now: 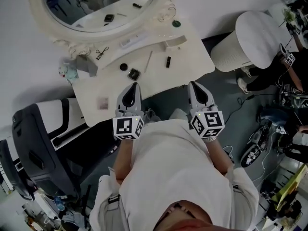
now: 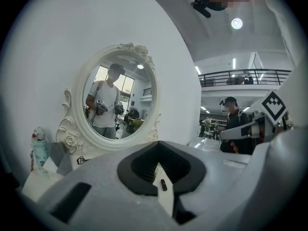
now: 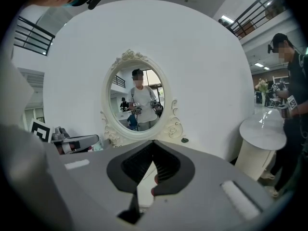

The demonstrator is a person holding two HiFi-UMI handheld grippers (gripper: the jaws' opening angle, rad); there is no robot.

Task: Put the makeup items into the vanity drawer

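A white vanity table (image 1: 192,61) stands under an oval mirror (image 1: 98,6). On its top lie a black lipstick tube (image 1: 168,61), a dark square compact (image 1: 134,74), a small round black pot (image 1: 123,67), a thin pencil (image 1: 148,61) and a long white item (image 1: 132,42). My left gripper (image 1: 134,85) hovers over the table's near edge, just short of the compact, shut and empty. My right gripper (image 1: 193,84) hangs at the same edge further right, also shut and empty. In the left gripper view (image 2: 158,153) the lipstick tube (image 2: 163,185) shows through the slit behind the jaws. No drawer front is visible.
A small figurine (image 1: 67,71) and a grey object (image 1: 86,64) sit at the table's left end, and a green round item (image 1: 176,23) by the mirror. A black chair (image 1: 38,148) is at left and a round white side table (image 1: 262,35) at right. Another person (image 3: 291,95) stands beyond it.
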